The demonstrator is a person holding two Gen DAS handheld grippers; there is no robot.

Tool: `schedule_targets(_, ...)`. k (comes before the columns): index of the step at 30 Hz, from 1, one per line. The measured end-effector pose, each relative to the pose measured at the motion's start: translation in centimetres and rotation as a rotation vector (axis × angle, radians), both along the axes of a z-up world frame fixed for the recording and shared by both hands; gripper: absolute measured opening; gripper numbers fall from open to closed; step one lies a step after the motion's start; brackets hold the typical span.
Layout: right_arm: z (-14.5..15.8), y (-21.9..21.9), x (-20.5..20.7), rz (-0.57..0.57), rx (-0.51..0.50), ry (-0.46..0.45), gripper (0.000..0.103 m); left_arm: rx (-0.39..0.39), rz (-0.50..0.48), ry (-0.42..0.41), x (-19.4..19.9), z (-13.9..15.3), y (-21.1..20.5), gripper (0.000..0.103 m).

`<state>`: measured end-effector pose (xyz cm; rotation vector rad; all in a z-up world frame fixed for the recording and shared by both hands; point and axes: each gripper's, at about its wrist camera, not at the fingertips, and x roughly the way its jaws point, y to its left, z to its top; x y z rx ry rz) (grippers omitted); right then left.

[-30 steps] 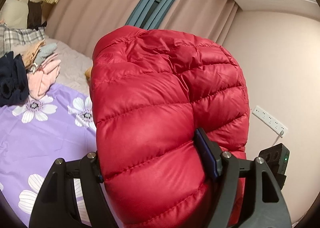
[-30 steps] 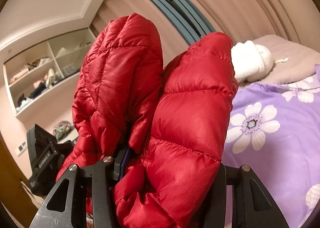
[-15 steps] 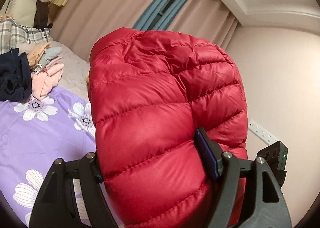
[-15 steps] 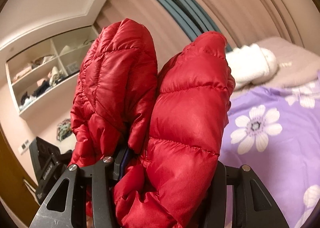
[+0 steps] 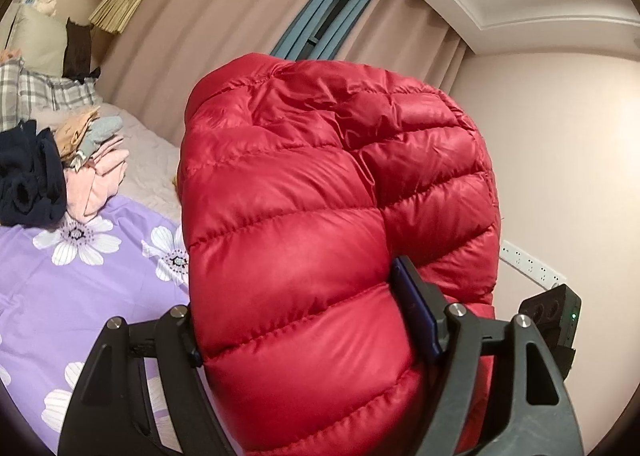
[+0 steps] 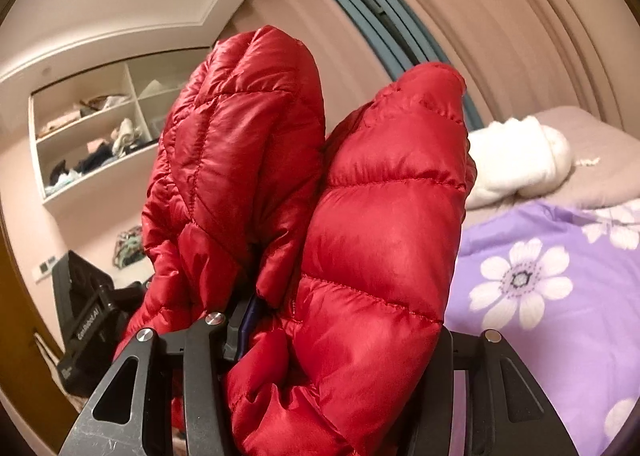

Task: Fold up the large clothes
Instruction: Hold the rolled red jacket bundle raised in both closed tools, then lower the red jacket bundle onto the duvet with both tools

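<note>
A puffy red quilted jacket [image 5: 320, 175] is held up in the air above the bed and fills the middle of the left wrist view. My left gripper [image 5: 304, 320] is shut on a thick fold of it, jaws wide around the padding. In the right wrist view two bunched lobes of the red jacket [image 6: 380, 215] stand up from my right gripper [image 6: 344, 328], which is shut on the gathered fabric. The fingertips of both grippers are mostly buried in the padding.
A bed with a purple flowered sheet [image 5: 60, 296] lies below, also seen in the right wrist view [image 6: 560, 316]. A pile of clothes [image 5: 48, 175] sits at its far left and a white bundle [image 6: 516, 159] by the curtains. Wall shelves [image 6: 92, 135] hold clutter. A socket strip [image 5: 528, 264] is on the wall.
Both grippers have drifted slightly upward with the jacket, and the room has slid a little in both views. Both grips on the jacket are unchanged.
</note>
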<state>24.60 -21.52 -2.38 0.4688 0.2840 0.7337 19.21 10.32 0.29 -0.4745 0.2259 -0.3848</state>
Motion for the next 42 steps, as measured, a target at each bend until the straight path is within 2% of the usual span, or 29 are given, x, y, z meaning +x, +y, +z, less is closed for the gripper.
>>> schedule_targets(14, -1.1, -0.4, 1.5, 0.012, 0.028, 0.061, 0.051, 0.035, 0.007, 0.047, 1.9, -0.8, -1.0, 0.076)
schedule_targets(31, -2.5, -0.5, 3.7, -0.058, 0.007, 0.131, 0.051, 0.016, -0.049, 0.113, 6.9, -3.7, -2.1, 0.076)
schedule_targets(34, -3.2, -0.3, 4.4, -0.069, 0.001, 0.151, 0.051, 0.005, -0.061, 0.135, 8.2, -4.9, -2.1, 0.076)
schedule_targets(39, -5.3, 0.0, 6.1, -0.107, -0.029, 0.204, 0.051, -0.039, -0.104, 0.187, 11.5, -8.7, -1.9, 0.076)
schedule_targets(42, -6.9, 0.4, 7.0, -0.136, -0.049, 0.26, 0.051, -0.089, -0.12, 0.27, 13.5, -11.7, -1.6, 0.076)
